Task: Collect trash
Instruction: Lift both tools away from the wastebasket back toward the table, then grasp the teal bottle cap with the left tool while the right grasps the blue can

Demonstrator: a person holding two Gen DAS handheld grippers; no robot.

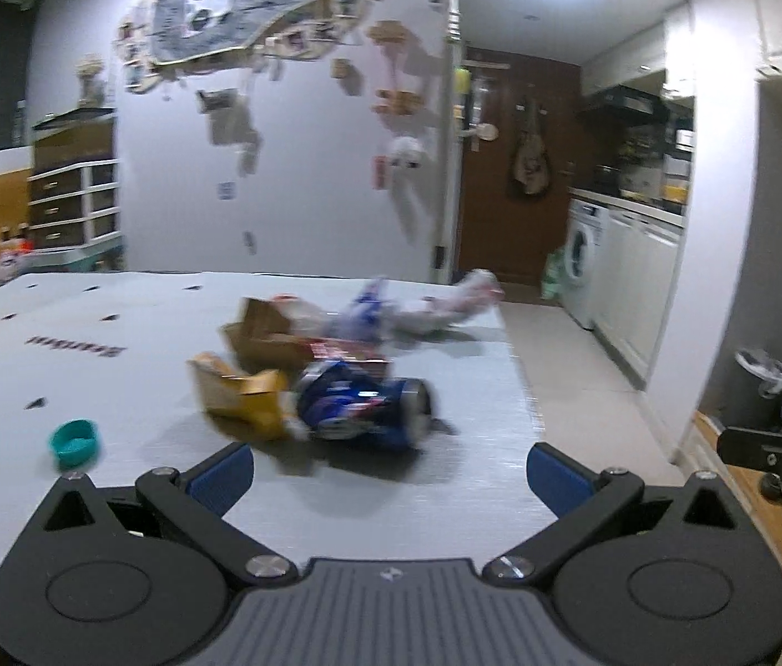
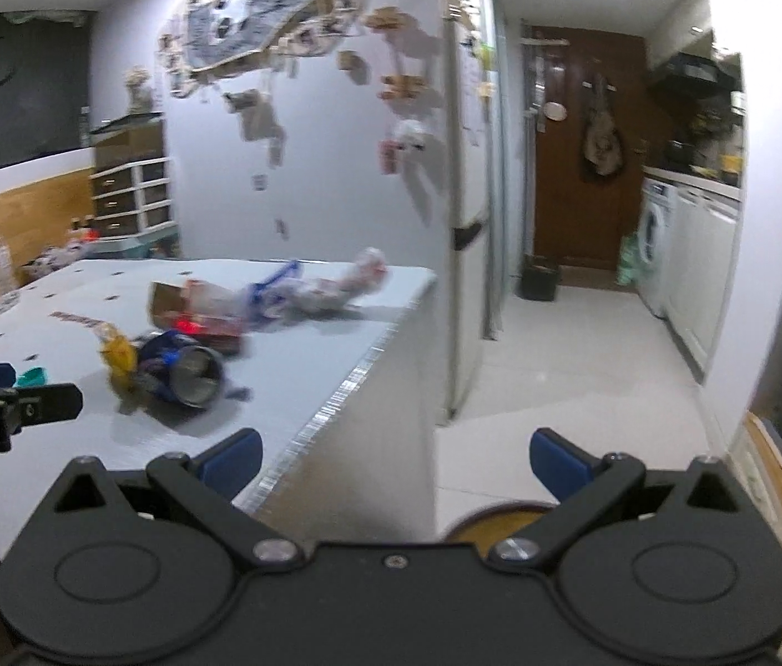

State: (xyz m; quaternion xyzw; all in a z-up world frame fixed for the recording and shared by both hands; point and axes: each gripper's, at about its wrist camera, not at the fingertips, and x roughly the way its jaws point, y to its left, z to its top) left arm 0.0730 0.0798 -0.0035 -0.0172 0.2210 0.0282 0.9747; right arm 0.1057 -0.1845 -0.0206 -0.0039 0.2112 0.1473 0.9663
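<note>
Left wrist view: crushed blue can (image 1: 363, 408) lies on the counter (image 1: 113, 366) dead ahead of the left tongs (image 1: 388, 472), spread wide, empty; long axis crosswise. Right tongs (image 2: 396, 463), also wide, hang off the counter edge, farther off.

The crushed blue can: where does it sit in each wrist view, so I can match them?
Left wrist: the crushed blue can lies at centre, just ahead of the open jaws, right of the yellow wrapper.
Right wrist: the can sits lower left, near the table edge.
Shared landmark: the teal cap, left of the can.
</note>
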